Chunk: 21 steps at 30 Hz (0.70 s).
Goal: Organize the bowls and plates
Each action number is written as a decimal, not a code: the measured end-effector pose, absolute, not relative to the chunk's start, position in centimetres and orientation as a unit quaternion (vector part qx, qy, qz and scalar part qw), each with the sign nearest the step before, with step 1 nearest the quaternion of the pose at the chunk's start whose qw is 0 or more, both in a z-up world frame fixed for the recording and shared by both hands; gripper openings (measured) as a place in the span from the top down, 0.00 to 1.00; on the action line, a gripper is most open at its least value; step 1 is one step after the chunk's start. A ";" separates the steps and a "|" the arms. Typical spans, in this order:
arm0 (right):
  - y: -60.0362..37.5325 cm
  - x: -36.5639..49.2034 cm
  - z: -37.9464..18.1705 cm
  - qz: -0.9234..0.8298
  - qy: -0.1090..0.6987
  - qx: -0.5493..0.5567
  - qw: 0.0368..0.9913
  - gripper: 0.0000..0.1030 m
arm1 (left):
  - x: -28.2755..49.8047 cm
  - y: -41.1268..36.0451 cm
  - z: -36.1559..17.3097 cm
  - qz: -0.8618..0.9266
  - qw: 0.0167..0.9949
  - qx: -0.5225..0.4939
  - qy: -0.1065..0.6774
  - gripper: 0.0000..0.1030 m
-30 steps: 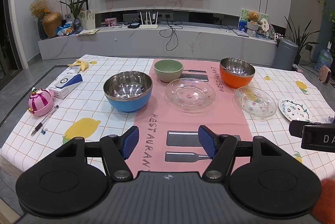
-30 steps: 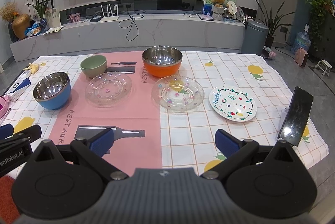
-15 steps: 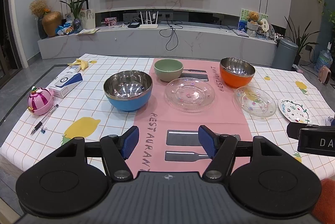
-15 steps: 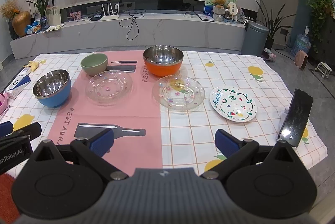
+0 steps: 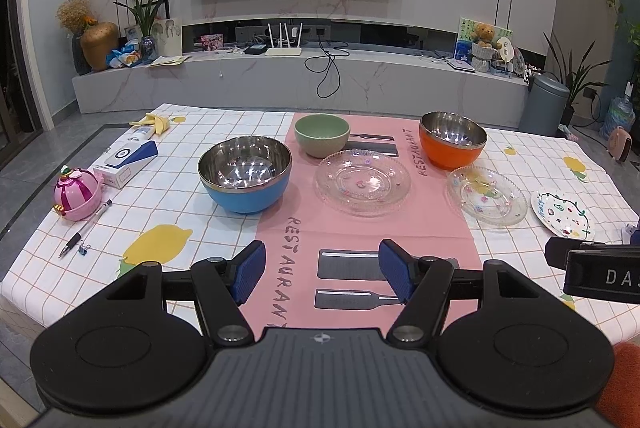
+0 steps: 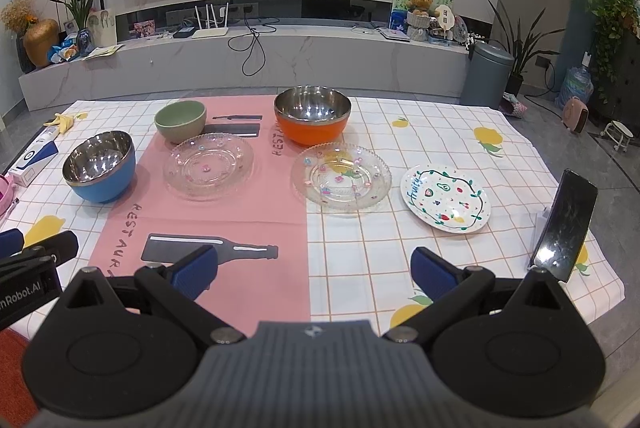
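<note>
On the table stand a blue steel bowl (image 5: pixel 245 175) (image 6: pixel 100 167), a small green bowl (image 5: pixel 322 134) (image 6: pixel 181 121) and an orange steel bowl (image 5: pixel 453 143) (image 6: pixel 312 119). Two clear glass plates lie in front of them, one on the pink mat (image 5: pixel 363 181) (image 6: pixel 208 165) and one to its right (image 5: pixel 486 195) (image 6: pixel 341 180). A white painted plate (image 5: pixel 562 214) (image 6: pixel 445 197) lies farthest right. My left gripper (image 5: pixel 321 270) is open and empty above the near pink mat. My right gripper (image 6: pixel 314 274) is open and empty near the front edge.
At the left are a pink toy case (image 5: pixel 77 192), a pen (image 5: pixel 85 229), a blue-white box (image 5: pixel 126 157) and a banana peel (image 5: pixel 154 121). A phone on a stand (image 6: pixel 565 226) is at the right edge. A TV wall and a marble bench are behind.
Both grippers have crept slightly forward and up over the table; the jaws stay open. Nothing on the table has moved.
</note>
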State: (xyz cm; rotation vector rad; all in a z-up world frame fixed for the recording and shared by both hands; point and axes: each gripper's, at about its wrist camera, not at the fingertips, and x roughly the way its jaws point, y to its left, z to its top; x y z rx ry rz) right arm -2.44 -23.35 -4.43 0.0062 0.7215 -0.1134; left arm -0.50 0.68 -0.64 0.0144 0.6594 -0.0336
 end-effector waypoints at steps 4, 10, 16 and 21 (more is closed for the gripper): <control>-23.3 -2.5 -4.4 -0.056 0.353 0.003 0.934 0.02 | -0.6 0.7 -0.6 -0.017 0.946 0.007 0.324 0.25; -23.3 -2.5 -4.5 -0.056 0.353 0.003 0.934 0.02 | -0.6 0.6 -0.5 -0.017 0.946 0.007 0.323 0.25; -23.3 -2.5 -4.5 -0.056 0.353 0.003 0.934 0.02 | -0.7 0.6 -0.5 -0.019 0.946 0.005 0.323 0.25; -23.3 -2.5 -4.6 -0.053 0.352 0.003 0.935 0.02 | -0.7 0.5 -0.4 -0.020 0.946 0.004 0.324 0.28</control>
